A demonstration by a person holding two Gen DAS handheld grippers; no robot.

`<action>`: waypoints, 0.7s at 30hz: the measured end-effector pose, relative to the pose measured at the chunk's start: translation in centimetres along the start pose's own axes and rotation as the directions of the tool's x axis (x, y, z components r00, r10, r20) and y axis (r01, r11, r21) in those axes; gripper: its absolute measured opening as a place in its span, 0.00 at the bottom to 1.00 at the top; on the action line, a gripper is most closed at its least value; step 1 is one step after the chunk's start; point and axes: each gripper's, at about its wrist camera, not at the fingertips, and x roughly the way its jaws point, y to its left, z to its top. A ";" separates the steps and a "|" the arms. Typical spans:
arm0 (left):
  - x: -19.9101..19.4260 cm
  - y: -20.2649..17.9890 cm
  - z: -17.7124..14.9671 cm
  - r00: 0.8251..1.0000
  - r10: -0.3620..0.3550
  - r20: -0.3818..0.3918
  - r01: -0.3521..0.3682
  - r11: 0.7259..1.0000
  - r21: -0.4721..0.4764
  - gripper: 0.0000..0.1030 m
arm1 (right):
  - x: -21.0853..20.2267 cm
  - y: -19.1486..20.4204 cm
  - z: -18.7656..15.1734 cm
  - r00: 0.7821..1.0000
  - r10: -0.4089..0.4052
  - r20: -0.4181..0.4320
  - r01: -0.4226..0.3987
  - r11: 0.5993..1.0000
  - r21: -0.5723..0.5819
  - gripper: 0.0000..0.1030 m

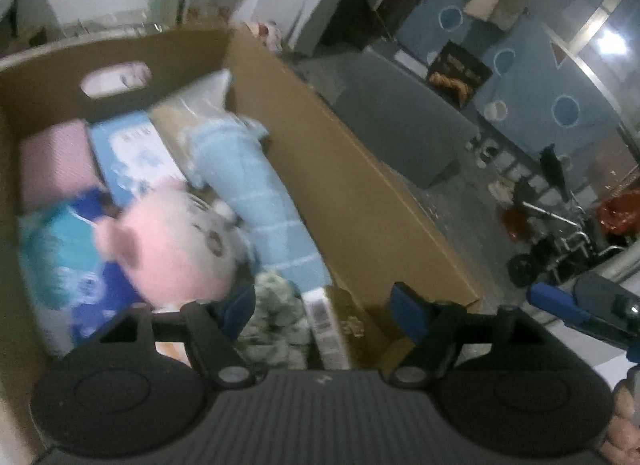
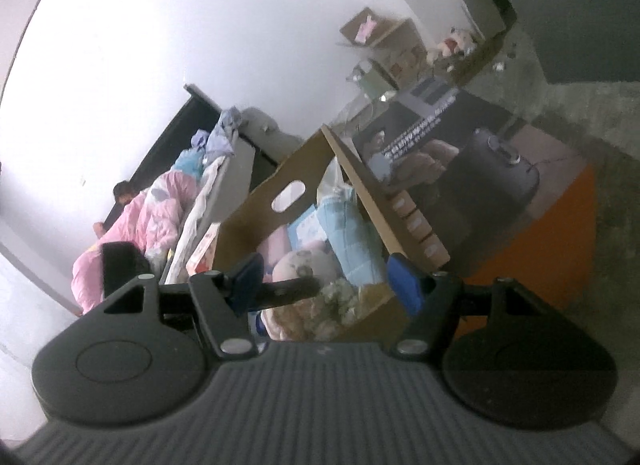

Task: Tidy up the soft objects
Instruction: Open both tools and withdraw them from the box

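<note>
1. The left gripper is standing with its fingers wide apart and nothing between them, hovering over the near end of the cardboard box.
2. The right gripper is likewise holding its fingers wide and empty, looking at the same cardboard box from a little way off; in the left wrist view it is showing at about 4 o'clock, outside the box wall.
3. The soft things are lying inside the box: a pink and grey plush toy at about 9 o'clock from the left gripper, a light blue plush roll leaning along the wall at 12 o'clock, and a mottled green plush right under the left fingers.
4. Packets are sitting beneath and behind them: a blue printed pack, a pink one, and a barcoded carton just beside the green plush.
5. Judging by this, the load is already in the box and both hands are free, so tidying or fetching more seems next.
6. What could be going wrong: the pile is sitting high, and the plush toy is resting loosely on top, so a nudge from an incoming finger could be rolling it over the rim.
7. The view is blurring, so a hurried reach might be catching the box wall or the carton instead of the plush.
</note>
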 end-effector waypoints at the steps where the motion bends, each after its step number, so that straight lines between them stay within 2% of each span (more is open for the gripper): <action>1: -0.7 -0.3 0.1 1.000 0.013 0.013 -0.013 1.000 0.006 0.76 | -0.1 0.5 -0.4 1.000 -0.010 0.025 0.010 1.000 -0.015 0.71; 4: -4.1 -0.3 -1.1 0.997 0.047 0.062 -0.049 0.998 0.029 0.82 | -0.8 2.2 -1.5 0.995 -0.025 0.101 0.031 0.998 -0.063 0.79; 9: -9.5 -0.3 -4.3 0.981 0.109 0.160 -0.119 0.992 0.050 0.93 | -1.7 4.6 -4.1 0.982 0.044 0.185 -0.022 0.993 -0.117 0.94; 11: -11.6 -0.1 -5.8 0.965 0.145 0.219 -0.159 0.986 0.046 0.97 | -2.0 5.5 -5.0 0.976 0.071 0.205 -0.042 0.989 -0.141 0.99; 12: -12.6 0.0 -6.7 0.952 0.169 0.256 -0.184 0.982 0.038 1.00 | -2.0 6.0 -5.4 0.975 0.079 0.206 -0.047 0.987 -0.156 0.99; 15: -15.2 0.4 -9.1 0.907 0.235 0.349 -0.241 0.970 -0.026 1.00 | -2.1 7.9 -6.7 0.978 0.081 0.191 -0.036 0.973 -0.226 0.99; 17: -16.1 0.6 -10.4 0.887 0.281 0.366 -0.283 0.958 -0.049 1.00 | -1.8 9.4 -7.7 0.982 0.046 0.185 0.009 0.959 -0.284 0.99; 21: -16.6 0.9 -12.1 0.854 0.395 0.339 -0.391 0.917 -0.085 1.00 | -1.2 12.4 -9.9 0.982 -0.043 0.184 0.113 0.913 -0.392 0.99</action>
